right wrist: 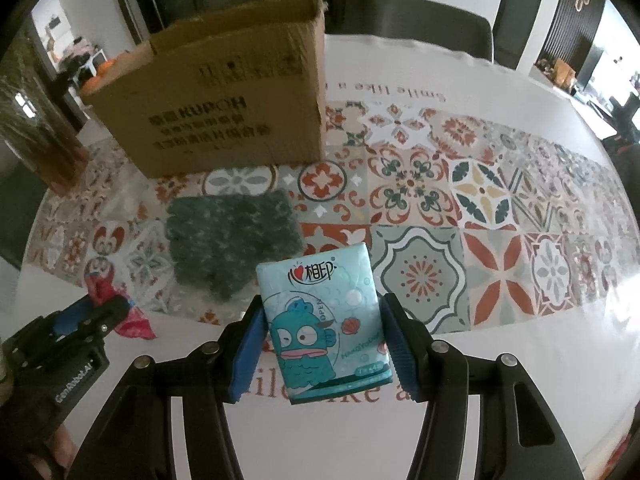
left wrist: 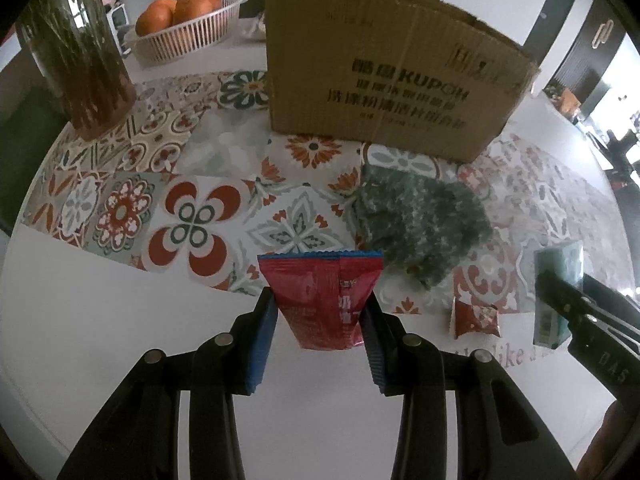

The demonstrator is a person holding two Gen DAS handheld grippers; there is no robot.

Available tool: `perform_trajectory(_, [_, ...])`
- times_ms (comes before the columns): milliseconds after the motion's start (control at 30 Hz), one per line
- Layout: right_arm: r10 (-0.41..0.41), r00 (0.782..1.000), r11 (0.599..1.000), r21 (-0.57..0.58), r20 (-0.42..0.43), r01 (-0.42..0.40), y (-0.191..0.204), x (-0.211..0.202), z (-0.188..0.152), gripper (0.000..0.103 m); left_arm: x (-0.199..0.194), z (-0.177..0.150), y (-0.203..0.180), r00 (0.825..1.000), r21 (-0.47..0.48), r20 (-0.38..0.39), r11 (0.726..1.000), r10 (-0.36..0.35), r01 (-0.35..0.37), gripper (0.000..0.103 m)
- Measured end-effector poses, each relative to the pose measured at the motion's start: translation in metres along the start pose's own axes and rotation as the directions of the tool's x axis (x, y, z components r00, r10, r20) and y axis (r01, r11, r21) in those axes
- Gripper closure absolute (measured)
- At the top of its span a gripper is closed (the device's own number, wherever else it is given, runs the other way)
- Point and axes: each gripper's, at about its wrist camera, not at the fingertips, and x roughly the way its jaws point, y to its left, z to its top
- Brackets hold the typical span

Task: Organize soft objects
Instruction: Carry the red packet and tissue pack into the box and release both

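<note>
Left gripper point(left wrist: 320, 312): closed on a red packet point(left wrist: 324, 300), pinched across its lower half so the crimped top edge sticks up free; it looks lifted off the table point(left wrist: 100, 300), likely ready to carry to the box.
Right gripper point(right wrist: 322, 344): closed on a blue tissue pack point(right wrist: 324, 324), blue pads pressed to its 2 long sides, printed face up toward the camera.
Cardboard box point(left wrist: 384, 80): stands open-topped at the back of the patterned mat point(left wrist: 192, 216), probably the place the soft things go; its inside is hidden from both views.
Green cloth point(left wrist: 420, 224): lies flat on the mat just in front of the box, not yet picked up.
Small red sachet point(left wrist: 476, 318): on the table near the mat's edge, untouched.
Only the left view shows: the sachet, a basket of oranges point(left wrist: 188, 28) and a glass jar point(left wrist: 80, 52) seen in full.
Only the right view shows: the tissue pack's cartoon face and the box's right end.
</note>
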Motion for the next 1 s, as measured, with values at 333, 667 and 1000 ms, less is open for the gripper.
perform_trajectory(333, [0.023,0.997,1.000,0.013,0.076,-0.024,0.014,-0.027,-0.005,0.045,-0.030,0.001,0.008,0.993,0.039,0.094,0.997,-0.064,0.060,0.063])
perform_trajectory(667, [0.067,0.983,0.996,0.038,0.168,-0.074,0.020,-0.051,-0.003,0.045,-0.058,0.003,0.014,0.978,0.081,0.191,0.994,-0.082,0.067,0.063])
perform_trajectory(1000, [0.088,0.965,0.995,0.017,0.248,-0.095,0.032,-0.075,0.003,0.045,-0.081,0.010,0.021,0.959,0.091,0.263,0.992,-0.106,0.084,0.063])
